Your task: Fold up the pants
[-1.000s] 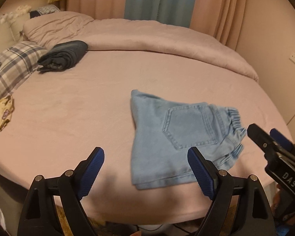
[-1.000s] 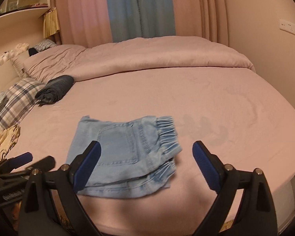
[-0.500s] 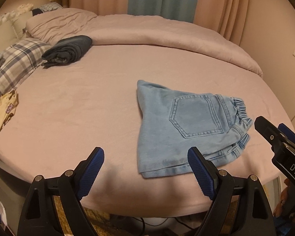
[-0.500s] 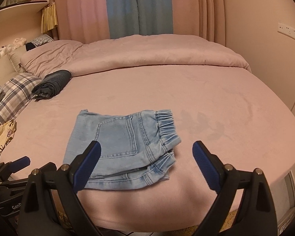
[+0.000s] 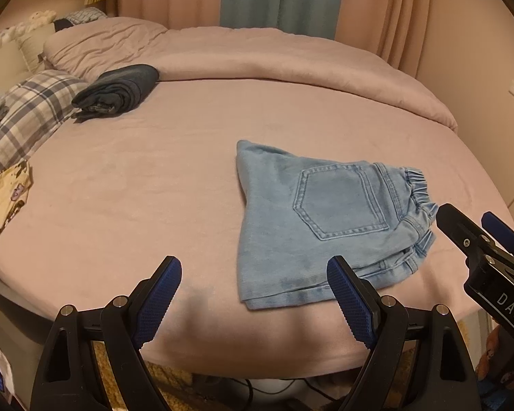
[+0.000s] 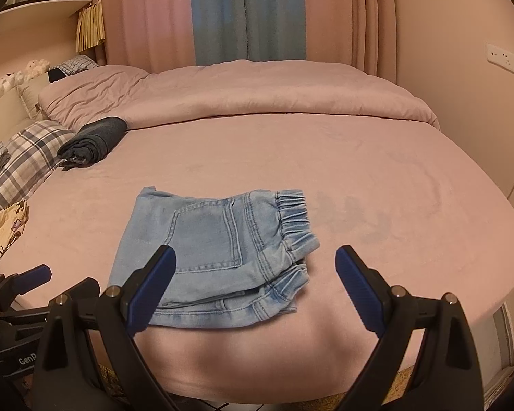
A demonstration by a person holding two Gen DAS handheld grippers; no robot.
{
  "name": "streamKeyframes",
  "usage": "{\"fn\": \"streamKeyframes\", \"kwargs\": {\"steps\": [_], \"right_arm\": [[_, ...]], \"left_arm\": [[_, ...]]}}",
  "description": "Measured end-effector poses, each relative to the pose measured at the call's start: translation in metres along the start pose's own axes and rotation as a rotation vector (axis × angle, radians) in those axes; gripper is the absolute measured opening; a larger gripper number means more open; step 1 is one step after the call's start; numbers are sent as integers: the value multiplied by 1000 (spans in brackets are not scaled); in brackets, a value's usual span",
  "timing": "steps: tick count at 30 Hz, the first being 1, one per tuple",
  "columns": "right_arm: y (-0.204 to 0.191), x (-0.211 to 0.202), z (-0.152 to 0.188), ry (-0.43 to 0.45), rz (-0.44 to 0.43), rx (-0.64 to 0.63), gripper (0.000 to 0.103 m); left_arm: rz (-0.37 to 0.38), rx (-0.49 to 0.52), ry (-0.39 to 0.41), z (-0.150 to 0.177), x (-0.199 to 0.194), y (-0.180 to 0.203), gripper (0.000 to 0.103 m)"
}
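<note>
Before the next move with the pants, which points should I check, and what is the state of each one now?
1. Left gripper empty, jaws open: ok.
2. Right gripper empty, jaws open: ok.
3. Light blue pants lie folded on the bed, pocket side up: ok.
4. Layers lined up: not ok; near the elastic waistband the lower layers stick out unevenly.
5. Pants far enough from the bed's near edge: cannot tell; they lie close to it.
6. Room to work: ok; the dark folded garment and the plaid pillow are far to the left.
</note>
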State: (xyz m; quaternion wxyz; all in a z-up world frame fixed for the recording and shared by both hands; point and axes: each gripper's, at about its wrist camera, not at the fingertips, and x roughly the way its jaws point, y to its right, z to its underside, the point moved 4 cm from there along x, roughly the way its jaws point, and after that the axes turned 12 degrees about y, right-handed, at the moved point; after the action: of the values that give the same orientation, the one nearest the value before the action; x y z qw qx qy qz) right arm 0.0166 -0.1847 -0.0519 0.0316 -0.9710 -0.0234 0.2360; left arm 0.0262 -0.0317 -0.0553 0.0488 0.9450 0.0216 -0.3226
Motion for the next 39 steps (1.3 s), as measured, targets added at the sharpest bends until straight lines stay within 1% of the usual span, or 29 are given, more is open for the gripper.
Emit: {"fn": "streamKeyframes", "kwargs": {"steps": [7,15,23,39], "right_arm": [[-3,1,2,-6,6,-3,95],[-6,2,2,-11,14,-7,95],[-8,4,6,-18,22,-5,95],[-10,4,8,-25,25,-7,95]], "left_arm": [[-2,-1,9,-1,1,-4,87],[5,-6,3,-1,3,-4,87],[20,0,8,-1,1,-2,87],[23,3,20,-1,-4,2,87]]}}
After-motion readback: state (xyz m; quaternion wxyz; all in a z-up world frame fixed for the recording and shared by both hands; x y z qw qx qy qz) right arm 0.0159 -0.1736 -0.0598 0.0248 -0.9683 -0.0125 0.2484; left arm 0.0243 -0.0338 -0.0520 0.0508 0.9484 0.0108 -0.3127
